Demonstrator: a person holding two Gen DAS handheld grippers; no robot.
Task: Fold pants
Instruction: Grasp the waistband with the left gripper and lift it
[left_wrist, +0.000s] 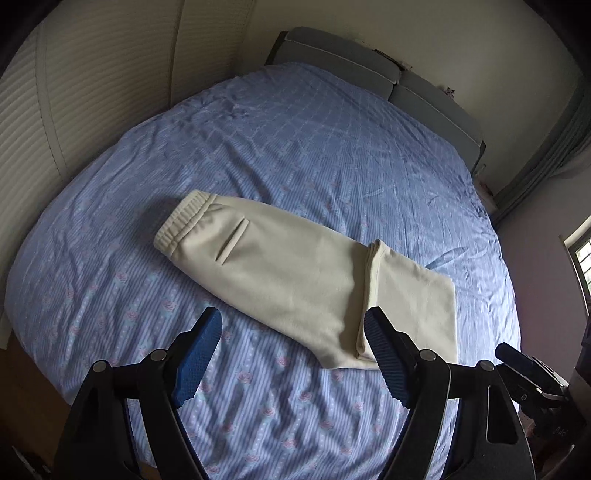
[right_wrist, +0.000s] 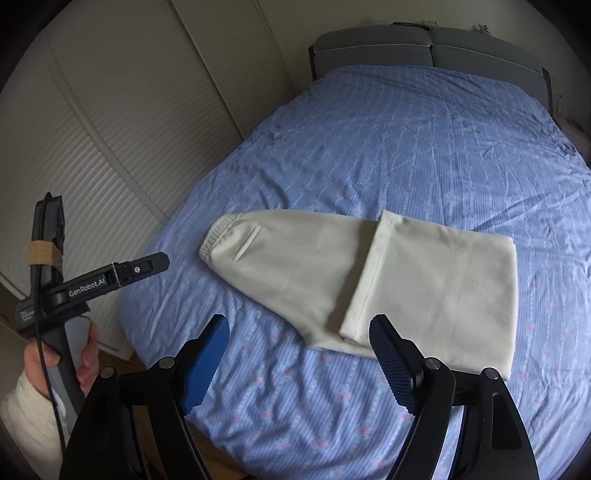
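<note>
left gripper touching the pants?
Cannot tell. In the left wrist view the open left gripper has one finger overlapping the pants, but neither view shows contact or gap plainly.

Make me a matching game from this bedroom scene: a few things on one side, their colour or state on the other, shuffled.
Things:
1. cream fleece pants
2. striped cotton bedsheet
3. padded fabric headboard
4. left gripper

Descriptions:
A. grey, against the wall
B. open, blue fingers apart, holding nothing
C. folded over, lying on the bed
D. light blue, wrinkled, with pink flowers

Pairs: 1-C, 2-D, 3-A, 4-B
</note>
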